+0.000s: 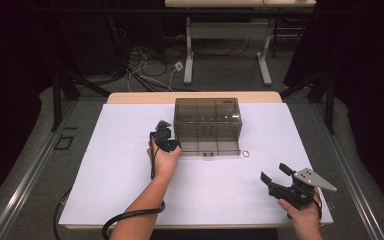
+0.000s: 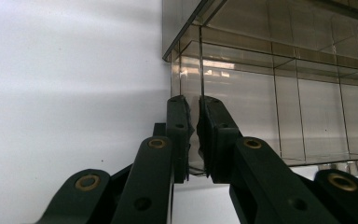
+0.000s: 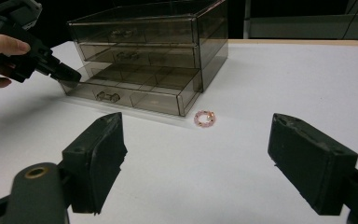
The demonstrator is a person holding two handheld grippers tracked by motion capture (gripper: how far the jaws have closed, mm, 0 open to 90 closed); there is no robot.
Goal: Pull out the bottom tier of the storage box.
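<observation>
A smoky clear drawer box [image 1: 208,125] stands near the far middle of the white bench [image 1: 120,175], its bottom drawer [image 3: 130,93] pulled out a little. The left gripper [image 2: 193,135] is at that drawer's left front corner — its fingers [image 2: 177,135] are pinched on the thin wall. A pink bead ring [image 3: 204,118] lies just off the drawer's right corner. The right gripper [image 1: 276,176] hovers near the right front — fingers wide apart.
</observation>
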